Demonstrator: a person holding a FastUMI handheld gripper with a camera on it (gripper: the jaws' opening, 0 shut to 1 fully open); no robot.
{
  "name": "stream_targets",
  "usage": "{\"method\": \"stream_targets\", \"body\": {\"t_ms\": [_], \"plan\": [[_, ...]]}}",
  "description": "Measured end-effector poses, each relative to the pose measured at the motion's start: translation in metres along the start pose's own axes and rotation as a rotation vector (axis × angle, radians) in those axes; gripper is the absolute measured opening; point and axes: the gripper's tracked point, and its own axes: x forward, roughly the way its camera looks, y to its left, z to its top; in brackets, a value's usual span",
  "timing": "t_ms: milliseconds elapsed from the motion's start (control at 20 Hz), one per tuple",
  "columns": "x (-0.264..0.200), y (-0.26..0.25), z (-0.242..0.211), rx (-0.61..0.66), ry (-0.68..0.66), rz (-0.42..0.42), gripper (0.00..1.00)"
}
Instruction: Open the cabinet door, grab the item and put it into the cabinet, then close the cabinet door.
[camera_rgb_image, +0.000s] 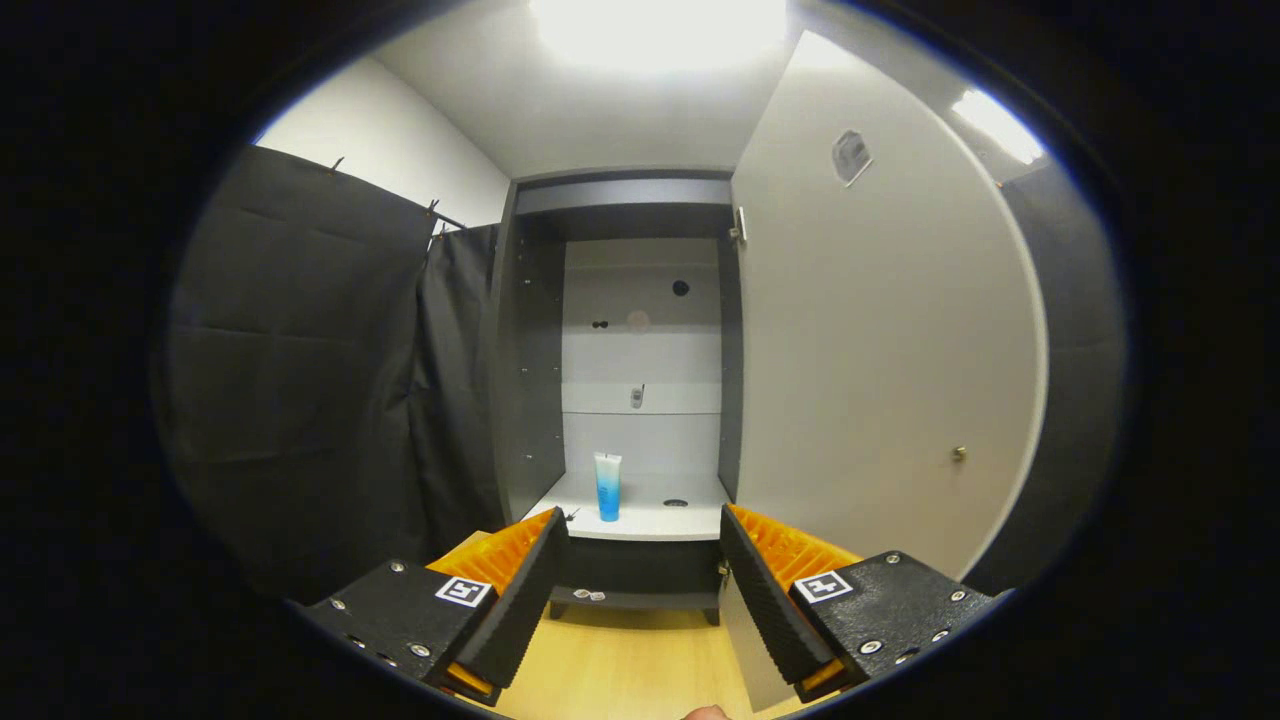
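Observation:
The cabinet (640, 350) stands ahead with its tall pale door (880, 330) swung wide to the right. A small knob (959, 455) sits low on that door. A blue and white tube (607, 486) stands upright on the white shelf (650, 518) inside the cabinet, towards its left side. My gripper (640, 545) is open, nothing between its black-padded orange fingers (525, 590). It sits back from the cabinet, with the tube beyond the fingers and slightly left of the gap.
Black cloth (320, 380) hangs to the left of the cabinet. A light wooden surface (620, 665) lies below the fingers. The open door's lower edge sits close to the right finger (765, 600). A small dark hole (675, 503) marks the shelf right of the tube.

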Motion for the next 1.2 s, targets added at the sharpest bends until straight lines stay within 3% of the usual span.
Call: {"method": "stream_targets", "body": {"t_ms": [450, 850, 1100, 1200], "plan": [[-0.077, -0.063, 0.007, 0.021, -0.016, -0.096, 0.94], [-0.125, -0.161, 0.016, 0.088, -0.082, -0.357, 0.94], [-0.109, -0.231, -0.003, 0.063, -0.070, -0.571, 0.93], [-0.090, -0.241, -0.021, 0.083, -0.025, -0.594, 0.94]]}}
